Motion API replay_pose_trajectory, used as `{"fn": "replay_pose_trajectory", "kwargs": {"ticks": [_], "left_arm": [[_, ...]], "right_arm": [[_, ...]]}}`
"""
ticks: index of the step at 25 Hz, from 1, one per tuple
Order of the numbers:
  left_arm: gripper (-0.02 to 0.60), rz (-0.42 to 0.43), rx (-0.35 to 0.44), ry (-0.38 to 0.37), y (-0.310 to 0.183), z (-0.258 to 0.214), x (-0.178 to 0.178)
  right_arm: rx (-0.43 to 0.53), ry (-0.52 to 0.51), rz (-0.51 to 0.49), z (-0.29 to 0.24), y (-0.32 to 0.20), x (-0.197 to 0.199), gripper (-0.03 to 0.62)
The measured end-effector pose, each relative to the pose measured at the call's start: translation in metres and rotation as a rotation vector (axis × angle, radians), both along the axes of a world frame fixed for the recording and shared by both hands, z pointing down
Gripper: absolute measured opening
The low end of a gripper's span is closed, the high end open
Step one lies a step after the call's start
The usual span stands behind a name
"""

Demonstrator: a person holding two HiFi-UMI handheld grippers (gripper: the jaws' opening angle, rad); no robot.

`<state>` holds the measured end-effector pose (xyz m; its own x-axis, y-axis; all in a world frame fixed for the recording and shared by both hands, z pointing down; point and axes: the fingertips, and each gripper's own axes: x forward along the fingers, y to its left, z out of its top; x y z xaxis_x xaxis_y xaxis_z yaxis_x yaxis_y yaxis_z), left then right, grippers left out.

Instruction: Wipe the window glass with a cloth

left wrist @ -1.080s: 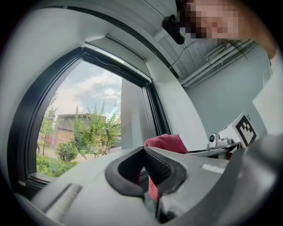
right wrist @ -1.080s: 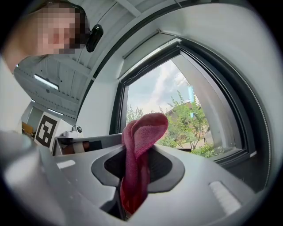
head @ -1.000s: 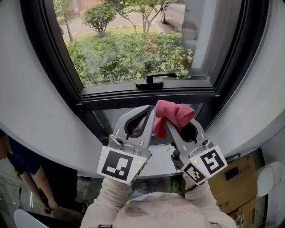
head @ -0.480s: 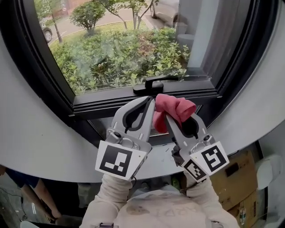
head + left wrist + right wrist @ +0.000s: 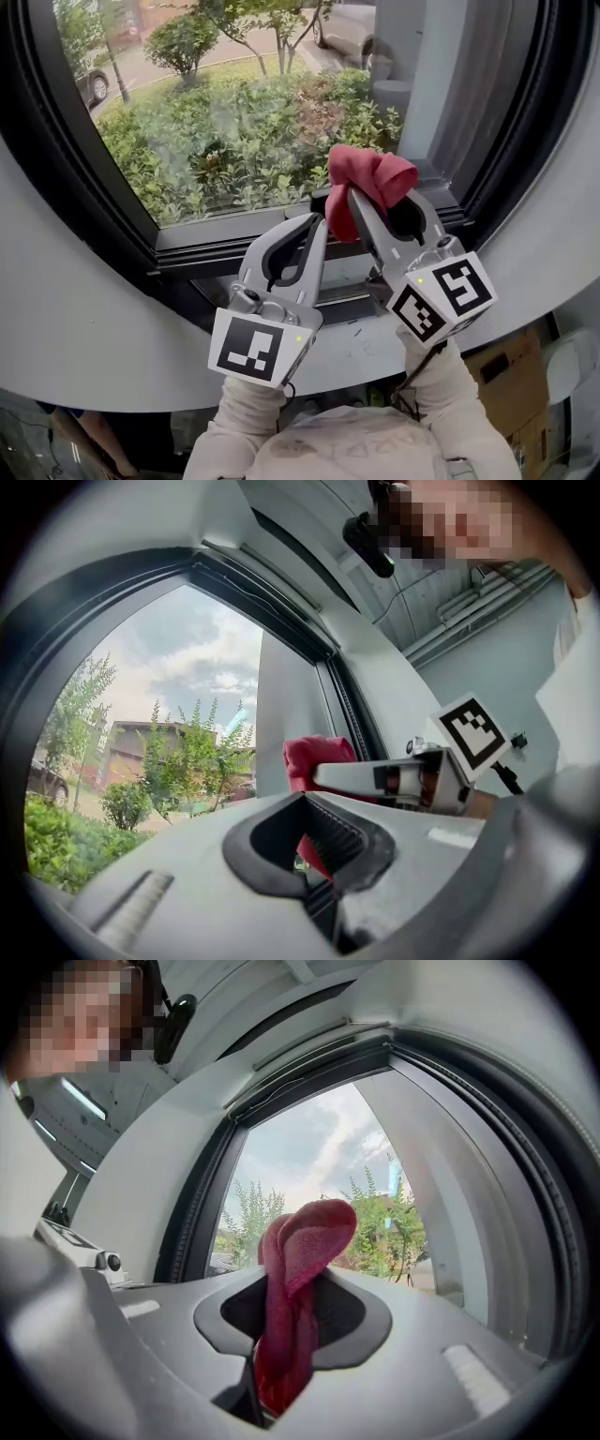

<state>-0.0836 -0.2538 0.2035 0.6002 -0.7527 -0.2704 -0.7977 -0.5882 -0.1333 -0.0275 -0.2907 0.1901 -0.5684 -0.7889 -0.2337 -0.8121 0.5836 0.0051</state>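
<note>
We find the right gripper [image 5: 351, 199] clamped on the red cloth [image 5: 373, 176], held before the lower right of the window glass [image 5: 234, 122]. The left gripper [image 5: 317, 230] is closed and empty. In our judgement, no wiping is done yet.

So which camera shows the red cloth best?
The right gripper view: the cloth fills its centre, pinched between shut jaws. The head view shows it bunched before the glass; the left gripper view glimpses a part.
</note>
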Motion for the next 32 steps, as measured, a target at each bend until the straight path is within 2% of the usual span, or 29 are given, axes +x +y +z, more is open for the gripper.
{"fn": "replay_pose_trajectory", "kwargs": {"ticks": [9,17,21,27,32], "left_arm": [[0.000,-0.005,-0.015,0.007,-0.035,-0.006,-0.029],[0.000,0.001,-0.016,0.041,-0.046,-0.021,-0.050],[0.000,0.000,-0.021,0.047,-0.046,-0.012,-0.054],[0.000,-0.001,-0.046,0.036,-0.046,0.004,-0.043],[0.000,-0.007,-0.052,0.034,-0.044,0.008,-0.028]], "right_arm": [[0.060,0.052,0.114,-0.061,-0.073,-0.025,0.126],[0.186,0.106,0.224,-0.133,-0.093,-0.044,0.126],[0.209,0.133,0.278,-0.118,-0.095,-0.044,0.126],[0.218,0.163,0.282,-0.099,-0.096,-0.038,0.126],[0.216,0.171,0.315,-0.099,-0.102,-0.002,0.126]]}}
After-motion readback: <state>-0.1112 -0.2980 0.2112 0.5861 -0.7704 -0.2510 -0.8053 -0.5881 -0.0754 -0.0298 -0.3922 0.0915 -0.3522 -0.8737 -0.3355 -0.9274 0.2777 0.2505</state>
